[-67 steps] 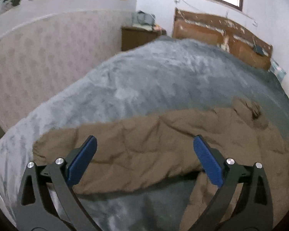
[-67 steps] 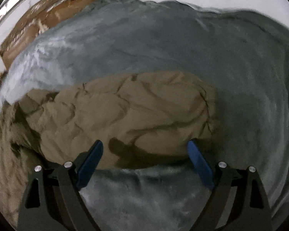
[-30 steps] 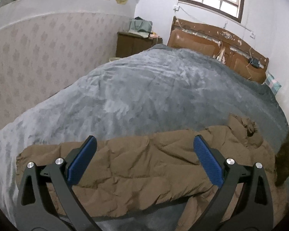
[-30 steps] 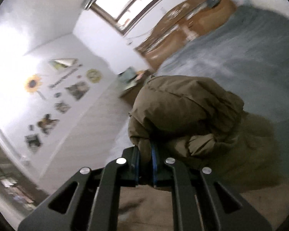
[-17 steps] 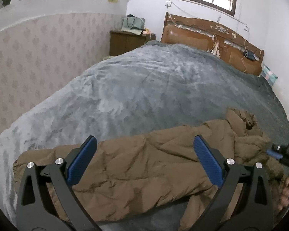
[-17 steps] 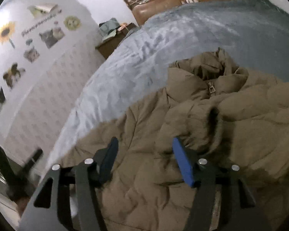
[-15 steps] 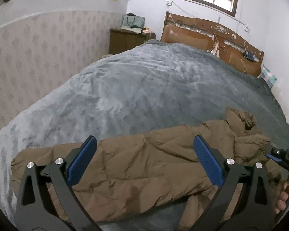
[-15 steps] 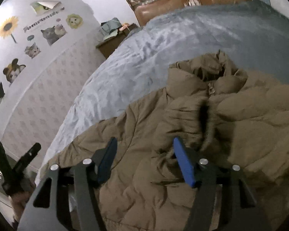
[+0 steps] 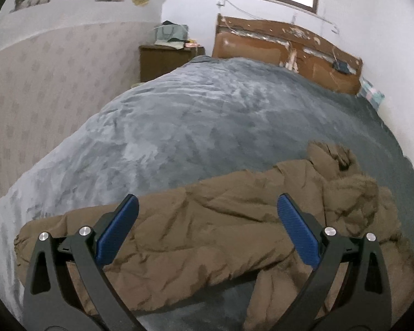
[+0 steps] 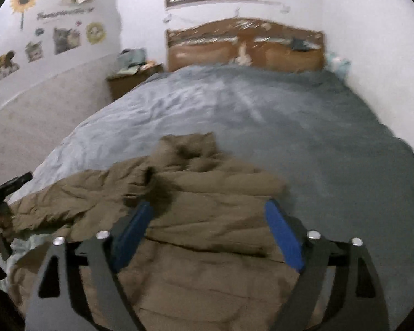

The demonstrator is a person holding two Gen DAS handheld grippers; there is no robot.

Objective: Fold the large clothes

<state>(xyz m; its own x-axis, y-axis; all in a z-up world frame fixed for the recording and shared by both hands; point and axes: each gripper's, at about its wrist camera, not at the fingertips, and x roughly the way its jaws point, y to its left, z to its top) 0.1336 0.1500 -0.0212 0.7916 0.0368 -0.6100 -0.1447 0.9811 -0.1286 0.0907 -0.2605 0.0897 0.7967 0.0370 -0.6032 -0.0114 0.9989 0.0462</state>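
A brown puffer jacket (image 9: 212, 234) lies crumpled across the near end of the grey bed blanket (image 9: 207, 115), one sleeve stretched left and its collar (image 9: 331, 157) at the right. My left gripper (image 9: 207, 230) is open and empty, held above the sleeve. In the right wrist view the jacket (image 10: 207, 248) lies below my right gripper (image 10: 207, 237), which is open and empty; a folded sleeve crosses the jacket's body between the jaws. The collar (image 10: 190, 149) points toward the headboard.
A wooden headboard (image 9: 287, 44) stands at the far end of the bed, with a brown nightstand (image 9: 168, 59) to its left. A patterned wall (image 9: 41, 82) runs along the left side. The left gripper's tip (image 10: 11, 183) shows at the right wrist view's left edge.
My right gripper held a jacket sleeve one second ago, then let it go over the jacket's body, opened wide and swung to face the headboard. My left gripper stayed open and hardly moved.
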